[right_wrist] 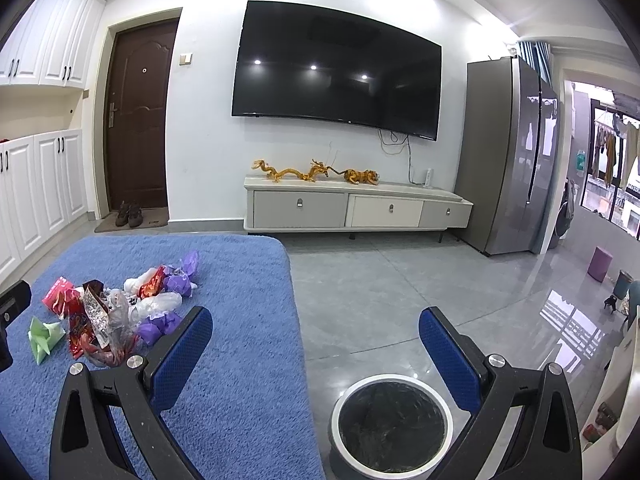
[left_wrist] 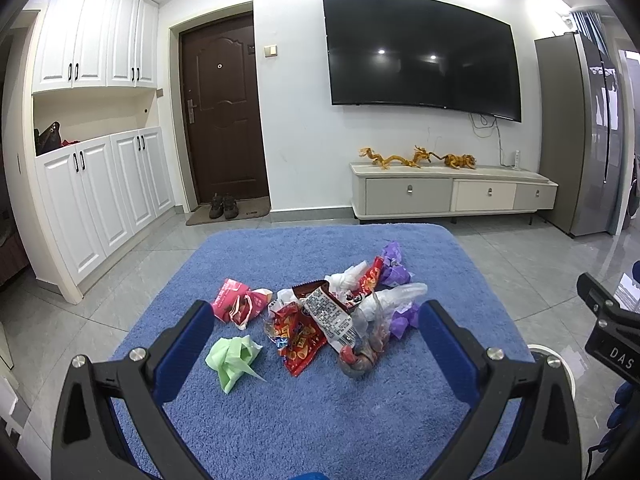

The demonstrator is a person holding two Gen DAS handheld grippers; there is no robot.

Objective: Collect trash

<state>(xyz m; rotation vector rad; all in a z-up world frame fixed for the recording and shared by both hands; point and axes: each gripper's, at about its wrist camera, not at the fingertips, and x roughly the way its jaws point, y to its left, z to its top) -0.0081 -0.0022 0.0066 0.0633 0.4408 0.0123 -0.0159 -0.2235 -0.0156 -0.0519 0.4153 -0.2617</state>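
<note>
Wrappers on desk: light, crinkly, slippery; pinch a crumpled fold. Left claw and right claw wide open, empty; bin near right.

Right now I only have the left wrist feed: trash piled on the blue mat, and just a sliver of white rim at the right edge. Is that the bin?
Observer: Yes. The right wrist view shows a round white-rimmed bin with a dark liner, standing on the floor beside the blue mat.
Operator: Anything in it yet?
Observer: I see only the dark liner; no wrappers show inside.
Operator: Where is the right gripper?
Observer: The right gripper is open and holds nothing; its fingers frame the mat's edge and the bin.
Operator: Is the floor past the bin clear?
Observer: Not entirely. A small purple stool stands farther off, near the balcony window.
</note>
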